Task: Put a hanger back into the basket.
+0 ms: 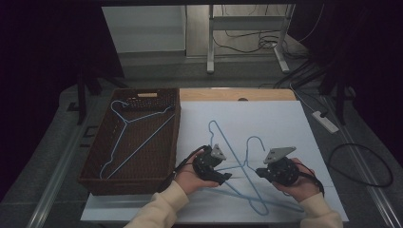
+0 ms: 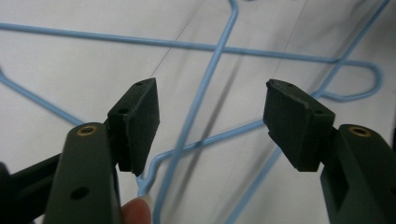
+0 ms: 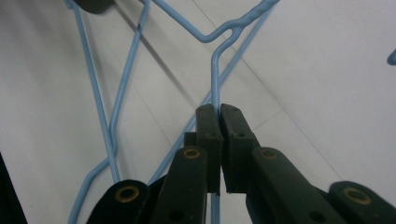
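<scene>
Two blue wire hangers lie crossed on the white table top: one with its hook far back, the other hooked toward the right. My right gripper is shut on a wire of the second hanger just below its twisted neck; in the right gripper view the gripper has its jaws pinched together on it. My left gripper hovers low over the crossing wires. In the left gripper view it stands open, with a hanger wire running under the gap, untouched by the pads.
A brown wicker basket stands at the table's left with a third blue hanger lying inside. The white sheet stretches to the back and right. A power strip and cables lie on the floor beyond.
</scene>
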`<state>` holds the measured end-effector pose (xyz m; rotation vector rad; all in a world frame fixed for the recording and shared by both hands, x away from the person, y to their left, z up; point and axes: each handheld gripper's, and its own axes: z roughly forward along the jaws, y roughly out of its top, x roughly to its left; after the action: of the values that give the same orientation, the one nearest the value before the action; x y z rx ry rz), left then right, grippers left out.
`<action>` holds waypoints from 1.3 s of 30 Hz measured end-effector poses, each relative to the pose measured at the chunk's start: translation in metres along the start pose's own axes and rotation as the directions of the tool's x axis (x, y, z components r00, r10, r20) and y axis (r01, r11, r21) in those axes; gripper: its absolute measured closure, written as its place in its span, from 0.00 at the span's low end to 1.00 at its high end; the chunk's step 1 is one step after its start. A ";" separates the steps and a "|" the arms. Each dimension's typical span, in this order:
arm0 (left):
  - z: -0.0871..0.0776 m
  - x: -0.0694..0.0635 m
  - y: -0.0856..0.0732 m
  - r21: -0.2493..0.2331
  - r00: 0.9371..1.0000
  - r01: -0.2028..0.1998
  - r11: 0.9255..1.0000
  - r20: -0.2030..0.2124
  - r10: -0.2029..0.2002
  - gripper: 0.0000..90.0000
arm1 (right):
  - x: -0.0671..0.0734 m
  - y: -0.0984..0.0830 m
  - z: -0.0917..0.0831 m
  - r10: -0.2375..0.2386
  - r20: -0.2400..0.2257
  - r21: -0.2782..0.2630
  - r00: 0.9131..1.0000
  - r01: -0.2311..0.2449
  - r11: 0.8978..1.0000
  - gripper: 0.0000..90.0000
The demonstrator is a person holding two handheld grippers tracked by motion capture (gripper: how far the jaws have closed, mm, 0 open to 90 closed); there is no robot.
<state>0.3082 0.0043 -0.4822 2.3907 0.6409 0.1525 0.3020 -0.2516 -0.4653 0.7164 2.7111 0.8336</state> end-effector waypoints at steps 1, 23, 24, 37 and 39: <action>0.004 0.000 0.001 0.012 1.000 -0.018 1.000 -0.006 0.018 0.43 | 0.000 0.000 0.000 -0.006 0.000 -0.002 1.000 0.006 1.000 0.98; -0.001 -0.013 0.004 0.013 0.991 -0.132 0.991 0.002 0.132 0.95 | -0.008 -0.007 -0.014 0.070 -0.015 -0.134 0.997 -0.072 0.988 0.92; -0.004 -0.013 0.004 0.002 0.991 -0.131 0.991 0.001 0.131 0.95 | -0.010 -0.008 -0.016 0.081 -0.023 -0.151 0.996 -0.083 0.985 0.90; -0.041 -0.017 0.001 -0.096 0.999 -0.045 0.994 -0.027 0.043 0.96 | -0.028 -0.026 -0.046 0.291 0.043 -0.449 0.956 -0.242 0.860 0.54; -0.048 -0.015 0.001 -0.113 0.999 -0.019 0.993 -0.033 0.015 0.96 | -0.029 -0.027 -0.049 0.308 0.054 -0.471 0.950 -0.247 0.846 0.53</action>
<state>0.2827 0.0238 -0.4433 2.2894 0.6105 0.2293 0.2994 -0.3090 -0.4390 1.0165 2.1891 1.3834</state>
